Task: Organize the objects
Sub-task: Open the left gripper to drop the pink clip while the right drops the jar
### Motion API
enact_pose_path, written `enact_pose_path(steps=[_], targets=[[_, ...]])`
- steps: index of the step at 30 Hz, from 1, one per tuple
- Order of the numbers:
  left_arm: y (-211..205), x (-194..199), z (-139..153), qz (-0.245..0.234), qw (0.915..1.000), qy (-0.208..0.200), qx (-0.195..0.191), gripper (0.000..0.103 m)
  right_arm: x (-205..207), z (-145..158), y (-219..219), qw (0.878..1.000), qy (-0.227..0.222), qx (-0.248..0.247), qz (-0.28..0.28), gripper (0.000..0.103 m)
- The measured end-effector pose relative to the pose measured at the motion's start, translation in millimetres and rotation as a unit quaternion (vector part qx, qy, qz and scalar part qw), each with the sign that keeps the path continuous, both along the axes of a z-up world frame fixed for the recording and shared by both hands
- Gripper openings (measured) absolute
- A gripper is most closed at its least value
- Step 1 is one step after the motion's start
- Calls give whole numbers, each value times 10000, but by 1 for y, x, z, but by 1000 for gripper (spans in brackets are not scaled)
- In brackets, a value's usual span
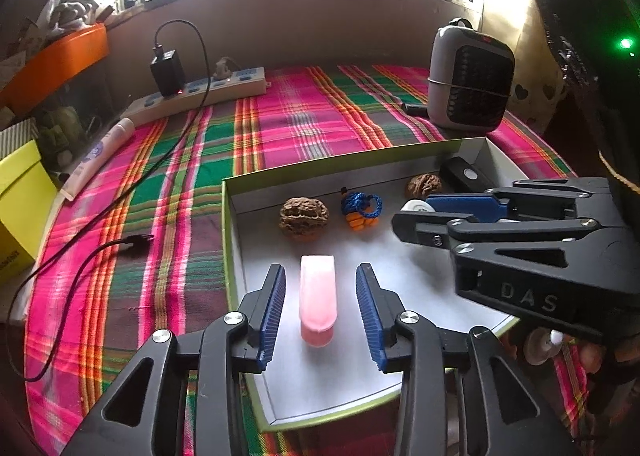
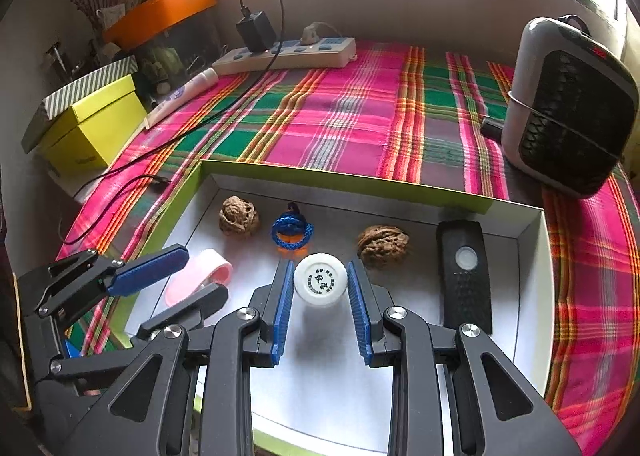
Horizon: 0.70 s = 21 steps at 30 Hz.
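Observation:
A shallow white box with green sides (image 1: 240,192) (image 2: 304,170) lies on the plaid cloth. In it are two walnuts (image 1: 303,216) (image 2: 383,246), a blue cord charm (image 1: 361,209) (image 2: 292,234), a black remote (image 2: 464,276) (image 1: 466,175), a pink clip (image 1: 318,298) (image 2: 200,280) and a white round bottle (image 2: 320,280). My left gripper (image 1: 321,276) is open, its fingers on either side of the pink clip, apart from it. My right gripper (image 2: 320,276) (image 1: 412,212) is around the white bottle, both pads at its cap.
A grey heater (image 1: 468,80) (image 2: 568,104) stands at the back right. A power strip (image 1: 200,92) (image 2: 288,52) with charger and black cable (image 1: 132,242) lies at the back left, with a tube (image 1: 100,152) and a yellow box (image 2: 88,128) nearby.

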<state>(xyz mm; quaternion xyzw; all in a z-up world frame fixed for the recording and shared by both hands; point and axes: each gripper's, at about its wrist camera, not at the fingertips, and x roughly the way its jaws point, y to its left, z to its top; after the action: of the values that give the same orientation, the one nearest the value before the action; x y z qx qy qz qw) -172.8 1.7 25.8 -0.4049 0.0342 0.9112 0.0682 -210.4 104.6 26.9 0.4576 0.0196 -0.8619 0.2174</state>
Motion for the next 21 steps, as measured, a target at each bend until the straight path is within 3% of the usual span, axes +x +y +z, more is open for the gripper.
enact_pose_path(steps=[21], targets=[[3,32,18,43,9997,174,139,36,32,21,20,9990,296,-227,-235,29]])
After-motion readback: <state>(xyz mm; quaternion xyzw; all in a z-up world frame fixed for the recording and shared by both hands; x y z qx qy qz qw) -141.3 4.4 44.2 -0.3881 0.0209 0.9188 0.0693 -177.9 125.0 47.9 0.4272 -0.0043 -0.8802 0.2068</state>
